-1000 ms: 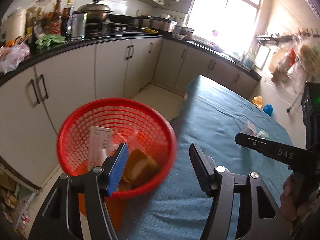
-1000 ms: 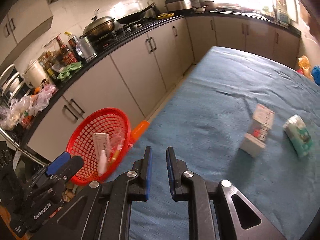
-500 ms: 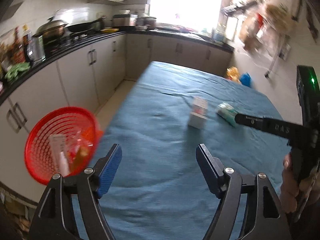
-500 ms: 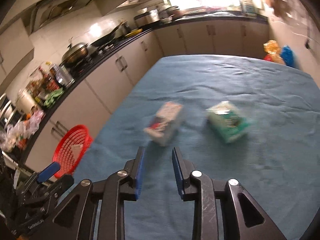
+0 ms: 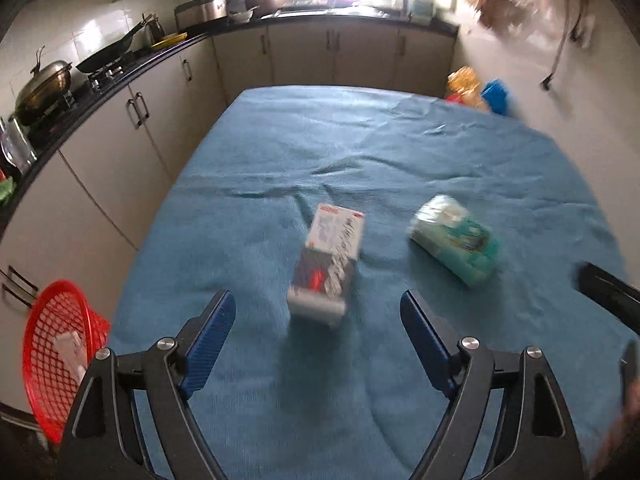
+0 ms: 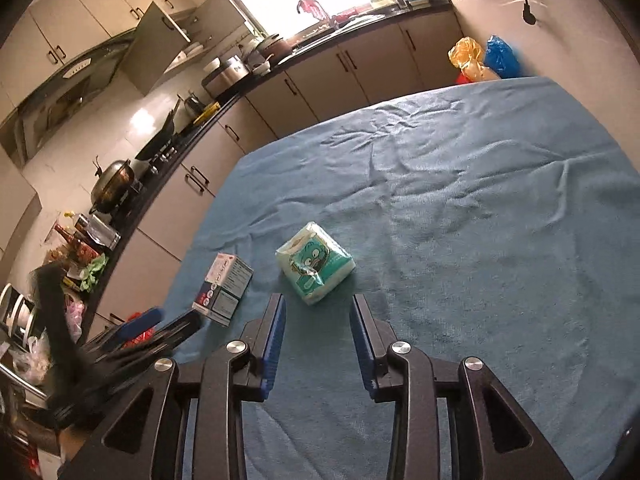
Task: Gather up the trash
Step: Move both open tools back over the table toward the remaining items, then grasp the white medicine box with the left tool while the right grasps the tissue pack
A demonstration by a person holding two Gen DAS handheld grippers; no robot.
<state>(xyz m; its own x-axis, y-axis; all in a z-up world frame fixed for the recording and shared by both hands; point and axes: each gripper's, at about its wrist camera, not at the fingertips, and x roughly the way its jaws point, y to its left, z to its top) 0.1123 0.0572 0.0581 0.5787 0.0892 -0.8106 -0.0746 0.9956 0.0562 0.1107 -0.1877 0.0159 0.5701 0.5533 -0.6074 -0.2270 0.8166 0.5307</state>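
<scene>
A small carton and a green tissue pack lie near each other on the blue-covered bench, the carton ahead of my left tool and the pack just ahead of my right tool. Both tools are spread apart and hold nothing, the left wider. The red basket, with some trash inside, sits off the bench's left edge beside the kitchen cabinets.

We hold the left gripper spread wide over the blue cloth-covered table, a white-and-red carton lying just ahead between its fingers, a green-and-white soft packet nearby, a red mesh basket beside the table.
</scene>
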